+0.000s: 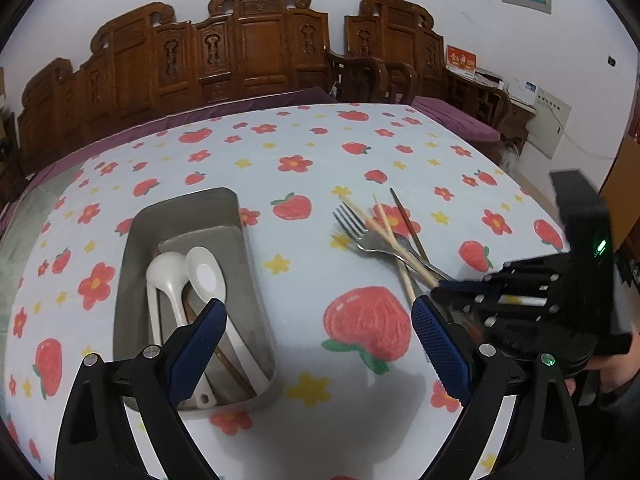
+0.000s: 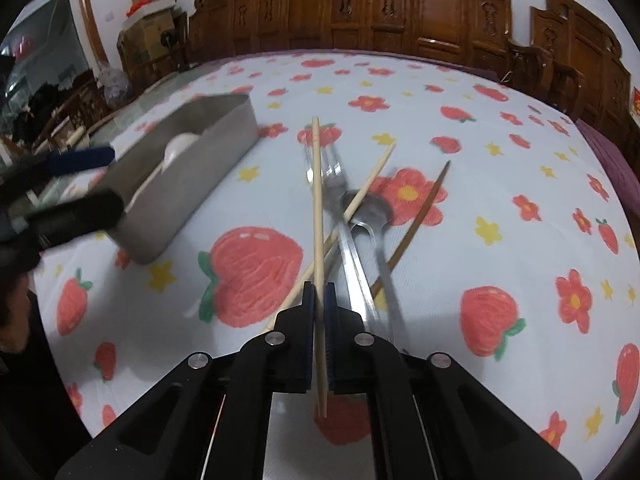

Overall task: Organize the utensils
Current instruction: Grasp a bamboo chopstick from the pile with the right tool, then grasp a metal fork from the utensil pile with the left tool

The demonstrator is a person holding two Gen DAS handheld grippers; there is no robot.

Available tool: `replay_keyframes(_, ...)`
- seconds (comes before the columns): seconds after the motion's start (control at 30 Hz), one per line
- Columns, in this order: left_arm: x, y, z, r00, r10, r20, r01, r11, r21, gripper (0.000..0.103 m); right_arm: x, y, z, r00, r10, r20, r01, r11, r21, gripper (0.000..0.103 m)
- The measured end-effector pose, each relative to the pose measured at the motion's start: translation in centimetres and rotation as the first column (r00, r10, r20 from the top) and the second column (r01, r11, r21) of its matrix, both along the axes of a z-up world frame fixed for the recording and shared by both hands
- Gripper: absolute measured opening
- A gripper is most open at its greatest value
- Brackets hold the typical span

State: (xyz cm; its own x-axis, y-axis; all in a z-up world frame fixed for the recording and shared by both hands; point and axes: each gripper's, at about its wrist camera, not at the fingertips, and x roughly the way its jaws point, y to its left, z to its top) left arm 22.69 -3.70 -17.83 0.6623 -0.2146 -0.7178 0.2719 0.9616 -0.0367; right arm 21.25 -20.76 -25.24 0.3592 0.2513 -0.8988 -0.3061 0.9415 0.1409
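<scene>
While the left claw [image 1: 318,344] gapes, the right claw [image 2: 319,300] pinches 1 chopstick [image 2: 317,200].

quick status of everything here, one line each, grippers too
left gripper: open, empty, above the tray's near end
right gripper: shut on light chopstick
metal tray: open-topped, holds white spoons and a dark stick
forks: loose on tablecloth, crossed under chopsticks
dark chopstick: lying on cloth

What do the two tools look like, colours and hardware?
Both match: the left tool and right tool have matte black angular linkage arms, silver round pivot bolts and blue dimpled pads. The right tool's body shows small green lights. No cables visible.
</scene>
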Motion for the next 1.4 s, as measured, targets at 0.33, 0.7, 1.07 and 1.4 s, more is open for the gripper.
replay_keyframes(0.33,-0.4,-3.9,-2.1,0.999,-0.049,-0.019,0.05,0.997,0.065,0.09,-0.1,-5.1,2.6,0.988,-0.136,0.075,0.134,0.99,0.034,0.006)
replay_keyframes(0.7,1.6,-6.5,-3.8,0.996,-0.047,-0.071,0.052,0.996,0.077,0.083,0.7,-8.4,2.3,0.974,-0.2,0.101,0.202,0.979,-0.001,0.006)
replay_keyframes(1.07,3.6,-8.8,-4.4,0.99,-0.019,-0.138,0.009,0.997,-0.071,0.048,1.2,-10.5,2.4,0.965,-0.241,0.102,0.241,0.97,0.018,0.006)
replay_keyframes(1.4,5.4,-10.8,-5.6,0.979,-0.005,-0.206,-0.018,0.993,-0.114,0.031,1.3,-11.3,2.3,0.96,-0.263,0.092,0.26,0.965,0.042,0.006)
